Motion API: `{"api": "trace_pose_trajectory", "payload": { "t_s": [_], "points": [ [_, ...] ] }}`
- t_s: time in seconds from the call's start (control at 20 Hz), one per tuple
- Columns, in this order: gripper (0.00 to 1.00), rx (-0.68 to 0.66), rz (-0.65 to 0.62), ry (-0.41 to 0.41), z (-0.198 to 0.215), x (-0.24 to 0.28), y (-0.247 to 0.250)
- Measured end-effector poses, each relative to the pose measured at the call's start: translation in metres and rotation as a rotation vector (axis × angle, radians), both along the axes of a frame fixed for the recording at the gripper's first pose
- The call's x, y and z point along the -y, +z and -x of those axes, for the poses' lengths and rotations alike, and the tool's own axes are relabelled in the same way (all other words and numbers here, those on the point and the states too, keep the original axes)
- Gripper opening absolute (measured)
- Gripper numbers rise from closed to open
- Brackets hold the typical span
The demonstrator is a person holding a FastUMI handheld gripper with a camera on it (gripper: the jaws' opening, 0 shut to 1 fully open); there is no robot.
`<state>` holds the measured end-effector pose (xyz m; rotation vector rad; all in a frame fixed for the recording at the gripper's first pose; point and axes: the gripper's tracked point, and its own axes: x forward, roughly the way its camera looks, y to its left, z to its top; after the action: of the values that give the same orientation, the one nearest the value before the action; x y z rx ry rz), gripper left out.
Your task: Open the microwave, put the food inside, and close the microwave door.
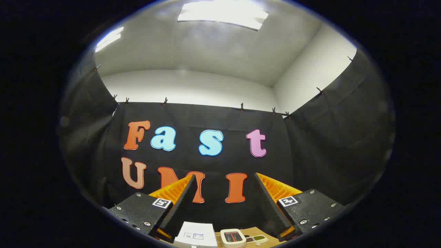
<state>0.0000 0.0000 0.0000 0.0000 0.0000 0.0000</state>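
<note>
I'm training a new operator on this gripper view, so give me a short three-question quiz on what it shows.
1. True or false: the claw is shut on the food.
2. What lies between the claw's fingers, low down? A) a white microwave and a small food tray B) a kettle C) a cup
3. Fill in: the food tray rests on a ___ tabletop, beside the microwave.

Key: 1 false, the fingers stand apart and hold nothing. 2 A. 3 brown.
</note>
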Motion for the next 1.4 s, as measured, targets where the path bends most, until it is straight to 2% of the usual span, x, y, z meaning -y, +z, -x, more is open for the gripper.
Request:
{"api": "trace_pose_trajectory", "payload": {
  "t_s": [0.4,0.95,1.15,1.4],
  "points": [
    [0.97,0.012,0.045,0.020,-0.004,-0.007,-0.001],
    [0.97,-0.029,0.038,0.042,-0.007,-0.021,-0.022],
    [0.97,-0.070,0.025,0.051,-0.007,-0.029,-0.043],
    [0.97,-0.168,0.000,0.080,-0.002,-0.049,-0.099]
  ]
}}
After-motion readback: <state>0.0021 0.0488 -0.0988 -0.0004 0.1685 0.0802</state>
